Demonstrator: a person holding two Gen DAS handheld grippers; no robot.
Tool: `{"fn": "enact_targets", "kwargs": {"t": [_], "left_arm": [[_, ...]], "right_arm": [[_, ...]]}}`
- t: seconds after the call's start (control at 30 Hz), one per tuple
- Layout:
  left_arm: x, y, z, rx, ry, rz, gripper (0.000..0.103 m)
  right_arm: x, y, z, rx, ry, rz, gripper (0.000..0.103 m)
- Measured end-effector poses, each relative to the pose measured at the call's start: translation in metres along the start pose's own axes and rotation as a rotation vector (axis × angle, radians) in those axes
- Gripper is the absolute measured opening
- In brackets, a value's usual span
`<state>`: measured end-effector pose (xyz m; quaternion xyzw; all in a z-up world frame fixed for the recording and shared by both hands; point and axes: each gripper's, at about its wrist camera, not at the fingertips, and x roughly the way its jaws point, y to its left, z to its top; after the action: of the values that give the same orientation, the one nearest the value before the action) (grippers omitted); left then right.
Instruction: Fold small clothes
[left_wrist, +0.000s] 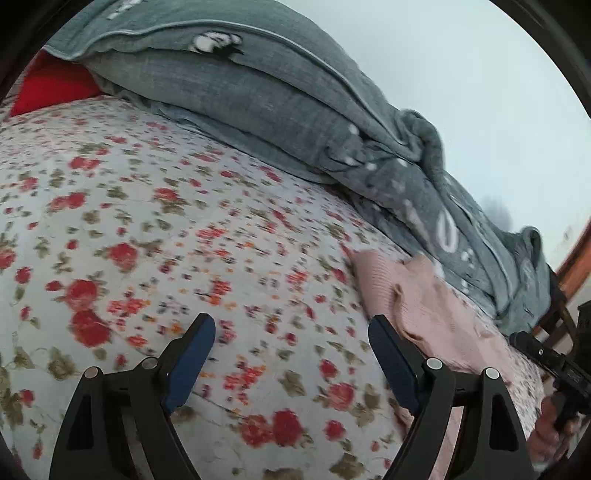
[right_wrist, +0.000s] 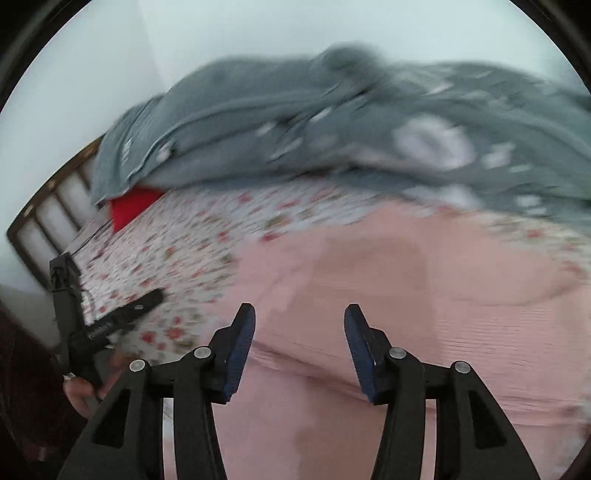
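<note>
A pink knit garment (right_wrist: 388, 280) lies spread on the floral bedsheet (left_wrist: 147, 221). In the left wrist view it (left_wrist: 424, 306) lies to the right of my left gripper (left_wrist: 291, 332), which is open and empty above the sheet, its right finger near the garment's left edge. My right gripper (right_wrist: 299, 321) is open and empty, just above the middle of the garment. The left gripper also shows in the right wrist view (right_wrist: 122, 317), at the far left over the sheet. The right wrist view is blurred.
A grey blanket (left_wrist: 295, 103) with white print is heaped along the far side of the bed. A red cushion (left_wrist: 51, 85) lies under its left end. A dark slatted headboard (right_wrist: 48, 210) stands at the bed's left end.
</note>
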<state>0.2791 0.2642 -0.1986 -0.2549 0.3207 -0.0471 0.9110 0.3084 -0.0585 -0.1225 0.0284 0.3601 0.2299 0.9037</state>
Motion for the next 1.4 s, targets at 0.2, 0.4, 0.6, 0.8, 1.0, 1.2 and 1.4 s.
{"fn": "enact_targets", "kwargs": {"t": [0.2, 0.4, 0.6, 0.8, 1.0, 1.2, 1.4], "left_arm": [[-0.005, -0.076, 0.007, 0.227, 0.051, -0.115, 0.078], [0.048, -0.122, -0.005, 0.242, 0.227, -0.034, 0.027], [0.038, -0.102, -0.011, 0.091, 0.227, -0.089, 0.01], [0.026, -0.125, -0.01, 0.187, 0.205, 0.035, 0.015], [0.024, -0.175, 0.001, 0.37, 0.055, 0.035, 0.054], [0.079, -0.182, -0.036, 0.524, 0.172, 0.163, 0.056], [0.079, -0.181, -0.038, 0.531, 0.164, 0.152, 0.067]], "right_arm": [[-0.066, -0.095, -0.02, 0.026, -0.052, -0.332, 0.05], [-0.054, -0.163, -0.045, 0.2, 0.016, -0.344, 0.05], [-0.041, -0.192, -0.057, 0.304, 0.048, -0.287, 0.025], [-0.047, -0.175, -0.05, 0.239, 0.048, -0.315, 0.029], [-0.066, -0.137, -0.022, 0.085, -0.128, -0.322, 0.048], [-0.008, -0.142, -0.037, 0.065, 0.032, -0.322, 0.031], [-0.007, -0.15, -0.037, 0.108, 0.032, -0.317, 0.027]]}}
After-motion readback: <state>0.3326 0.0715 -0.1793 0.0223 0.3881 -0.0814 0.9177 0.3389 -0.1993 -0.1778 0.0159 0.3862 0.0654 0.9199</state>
